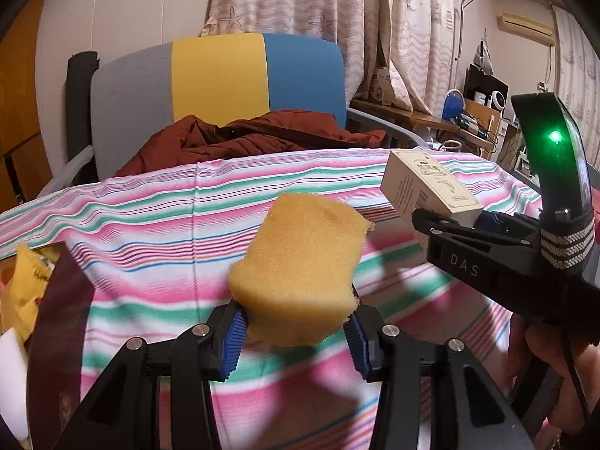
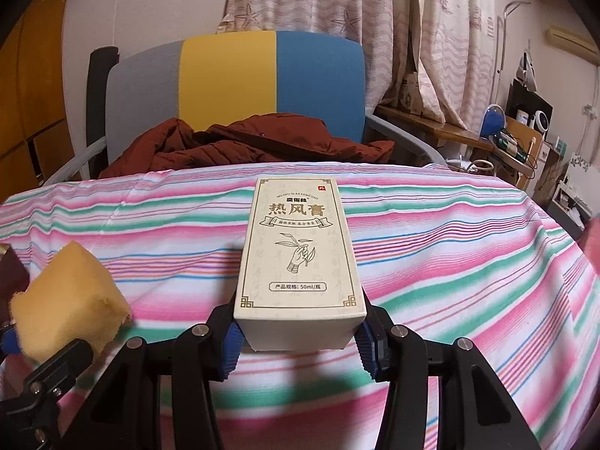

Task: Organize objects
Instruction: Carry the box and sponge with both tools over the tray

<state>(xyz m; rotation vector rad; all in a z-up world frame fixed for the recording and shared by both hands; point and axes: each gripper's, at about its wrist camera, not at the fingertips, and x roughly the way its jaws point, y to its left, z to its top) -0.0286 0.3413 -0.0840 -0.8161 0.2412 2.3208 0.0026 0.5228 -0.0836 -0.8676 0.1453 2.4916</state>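
Observation:
My left gripper [image 1: 296, 332] is shut on a yellow sponge [image 1: 300, 262] and holds it above the striped tablecloth [image 1: 150, 225]. My right gripper [image 2: 298, 337] is shut on a cream carton box with Chinese print [image 2: 300, 251], also held above the cloth. In the left wrist view the box [image 1: 427, 191] and the right gripper [image 1: 442, 221] are at the right, a little farther away. In the right wrist view the sponge [image 2: 71, 300] is at the lower left.
A grey, yellow and blue chair [image 1: 221, 78] with a rust-red jacket [image 1: 243, 138] stands behind the table. A dark tray with yellow and white items [image 1: 22, 300] lies at the left edge. Shelves with clutter [image 2: 517, 131] stand at the right.

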